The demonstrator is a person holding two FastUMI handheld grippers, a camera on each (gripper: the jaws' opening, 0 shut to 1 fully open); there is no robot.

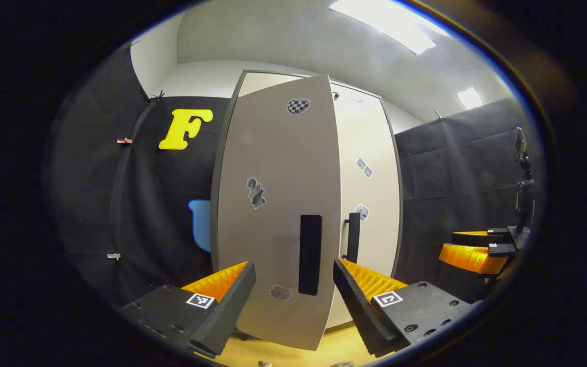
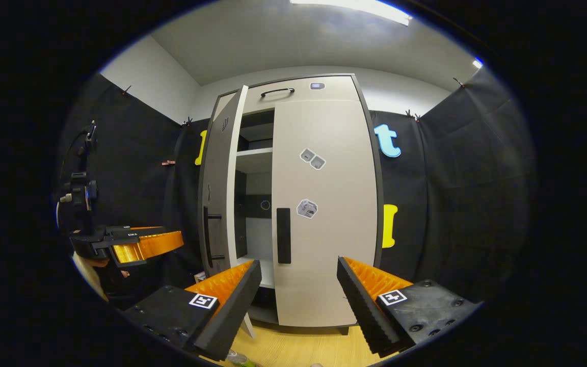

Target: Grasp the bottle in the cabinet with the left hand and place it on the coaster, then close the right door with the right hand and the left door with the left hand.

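Evidently the bottle had left the cabinet point(image 2: 293, 204): the shelves visible through the gap held nothing, and a greenish object at the bottom edge of the right gripper view, between the fingers, may have been the bottle, though too little showed to tell. No coaster could be made out.

Right door point(image 2: 324, 214) sat flush and closed, centre of the right gripper view, its black handle point(image 2: 283, 235) low on its left edge. Left door point(image 1: 278, 214) stood partly ajar, filling the centre of the left gripper view, its own handle point(image 1: 310, 254) just above the gap between the fingers.

Left gripper point(image 1: 293, 300) at the bottom of that view, jaws released, empty, facing the door's outer face. Right gripper point(image 2: 298, 300) likewise spread and empty, held back.

Judged step: closing the left door. Best done by laying one finger flat on the panel near the handle side, pushing steadily along the hinge arc, and easing off near the frame so the door does not bounce.
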